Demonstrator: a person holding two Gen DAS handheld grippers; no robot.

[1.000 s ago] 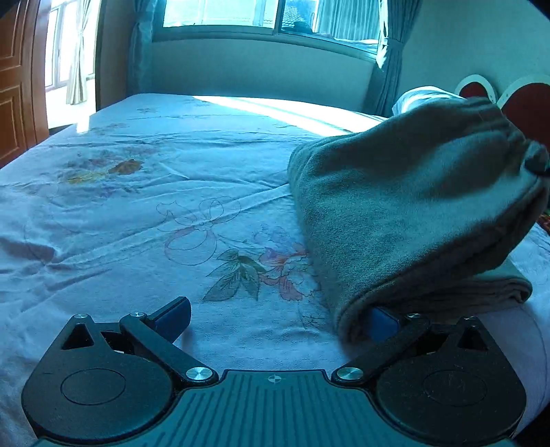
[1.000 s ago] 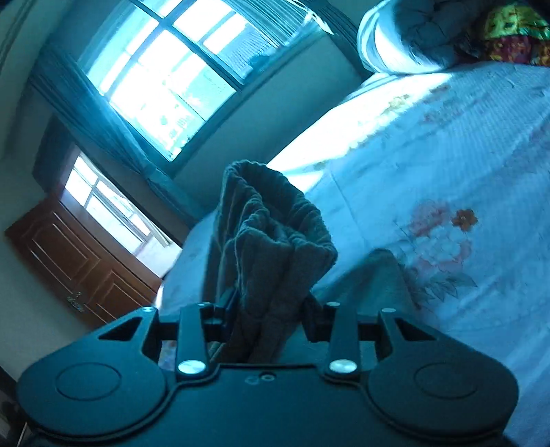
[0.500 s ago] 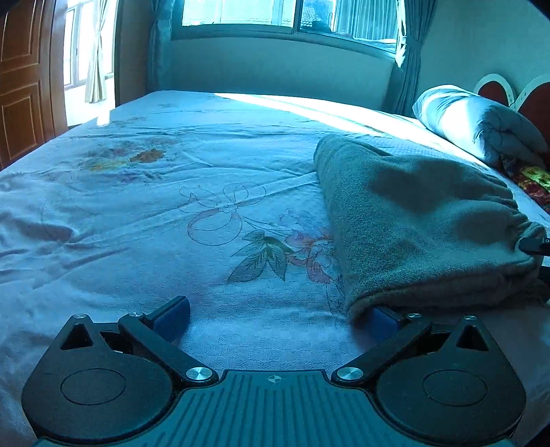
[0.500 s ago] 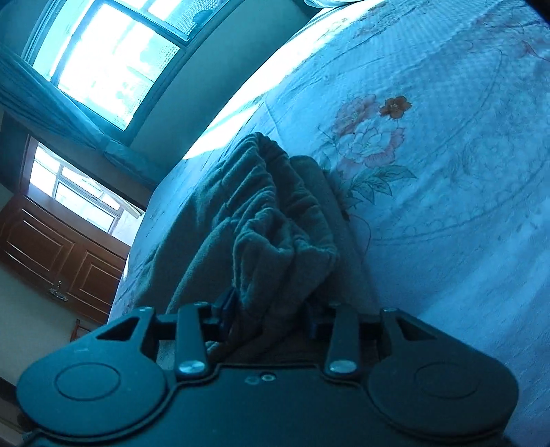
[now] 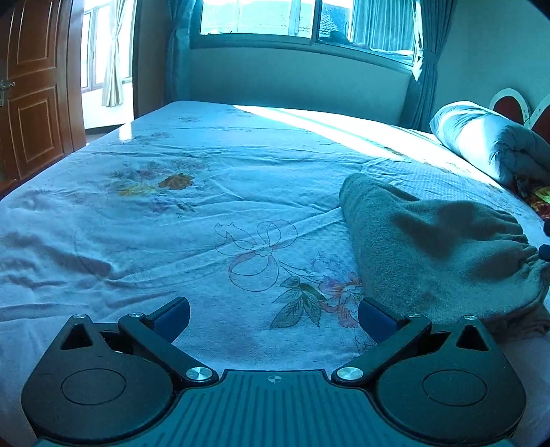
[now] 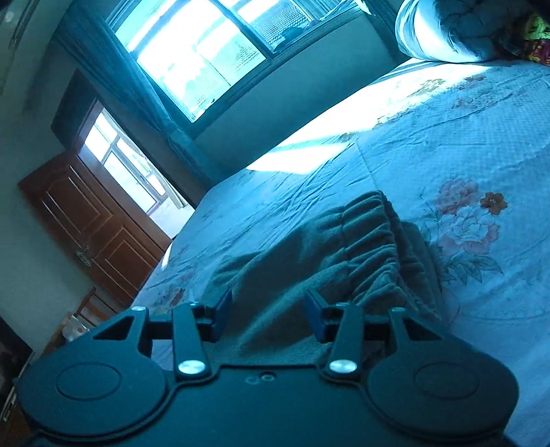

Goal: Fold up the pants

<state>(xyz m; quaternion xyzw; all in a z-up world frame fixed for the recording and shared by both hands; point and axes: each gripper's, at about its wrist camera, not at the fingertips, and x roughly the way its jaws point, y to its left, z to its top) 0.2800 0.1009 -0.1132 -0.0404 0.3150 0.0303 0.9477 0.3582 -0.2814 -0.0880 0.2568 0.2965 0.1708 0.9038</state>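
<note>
The grey fleece pants (image 5: 440,247) lie folded in a thick bundle on the bed's floral sheet (image 5: 206,213), at the right of the left wrist view. The elastic waistband (image 6: 374,240) faces the right wrist camera. My left gripper (image 5: 273,316) is open and empty, low over the sheet just left of the bundle's near edge. My right gripper (image 6: 268,306) is open, its jaws spread apart just above the pants (image 6: 292,275), gripping nothing.
A rolled quilt (image 5: 491,141) lies at the headboard end on the right. A window (image 5: 302,17) with curtains is behind the bed. A brown wooden door (image 5: 34,89) stands at the left. The sheet to the left of the pants is wrinkled.
The right gripper lowered the waistband end onto the bundle and opened, letting go of the pants. The left gripper drew back out from under the fold and stays open.
</note>
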